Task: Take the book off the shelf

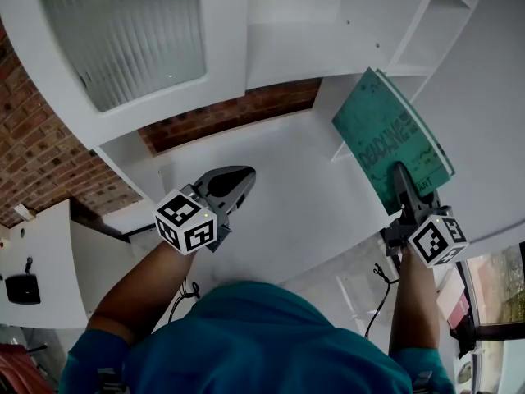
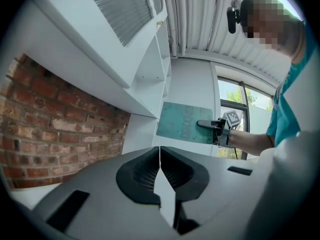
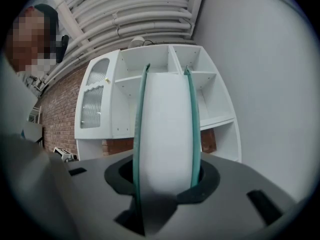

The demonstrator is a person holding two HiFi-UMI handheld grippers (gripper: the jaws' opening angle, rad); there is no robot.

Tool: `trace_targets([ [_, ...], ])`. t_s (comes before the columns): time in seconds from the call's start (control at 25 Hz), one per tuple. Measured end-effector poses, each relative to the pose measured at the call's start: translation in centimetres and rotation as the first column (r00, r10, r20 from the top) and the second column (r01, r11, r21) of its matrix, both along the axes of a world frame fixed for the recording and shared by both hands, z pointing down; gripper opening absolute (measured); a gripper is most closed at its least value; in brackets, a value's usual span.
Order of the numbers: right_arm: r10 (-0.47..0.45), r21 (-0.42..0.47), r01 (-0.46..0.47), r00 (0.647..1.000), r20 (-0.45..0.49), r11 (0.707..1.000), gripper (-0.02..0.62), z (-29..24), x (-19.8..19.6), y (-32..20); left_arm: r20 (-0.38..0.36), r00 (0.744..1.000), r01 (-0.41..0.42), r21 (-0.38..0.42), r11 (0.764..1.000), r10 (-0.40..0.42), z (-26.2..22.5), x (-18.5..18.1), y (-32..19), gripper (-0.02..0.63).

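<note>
A teal-covered book [image 1: 392, 134] is held up in the air by my right gripper [image 1: 402, 179], which is shut on its lower edge, clear of the white shelf unit [image 1: 435, 23]. In the right gripper view the book [image 3: 167, 134] stands edge-on between the jaws, white pages flanked by teal covers, with the shelf unit [image 3: 210, 89] behind it. The left gripper view shows the book [image 2: 184, 122] and the right gripper [image 2: 210, 125] from the side. My left gripper [image 1: 238, 183] hangs over the white counter [image 1: 303, 179], jaws shut and empty [image 2: 160, 159].
A white cabinet with a ribbed glass door [image 1: 123, 31] hangs at the upper left. A red brick wall [image 1: 33, 154] runs along the left and behind the counter. A white side unit [image 1: 41, 261] with a dark object stands at lower left. Cables [image 1: 381, 277] trail under the right arm.
</note>
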State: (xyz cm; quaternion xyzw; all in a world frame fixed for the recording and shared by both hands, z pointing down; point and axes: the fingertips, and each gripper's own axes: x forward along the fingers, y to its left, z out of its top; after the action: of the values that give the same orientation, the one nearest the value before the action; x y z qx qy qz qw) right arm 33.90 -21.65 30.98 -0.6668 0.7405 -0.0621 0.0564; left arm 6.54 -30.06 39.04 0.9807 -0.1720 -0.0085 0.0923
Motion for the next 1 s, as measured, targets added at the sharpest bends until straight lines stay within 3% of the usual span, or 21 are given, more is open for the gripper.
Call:
trace_targets([
  [0.4,-0.062,-0.159,0.068,0.997,0.045,0.985,0.172,11.0,-3.0,-2.4,0.073,0.997,0.040,-0.134,0.990,-0.030,7.1,-0.8,-0.2,0.015],
  [1.0,-0.154,-0.365,0.170,0.985,0.073,0.915,0.172,22.3,-8.8,-3.6,0.173,0.984,0.095,-0.250,0.964,-0.052,15.0,-3.6,1.3,0.015],
])
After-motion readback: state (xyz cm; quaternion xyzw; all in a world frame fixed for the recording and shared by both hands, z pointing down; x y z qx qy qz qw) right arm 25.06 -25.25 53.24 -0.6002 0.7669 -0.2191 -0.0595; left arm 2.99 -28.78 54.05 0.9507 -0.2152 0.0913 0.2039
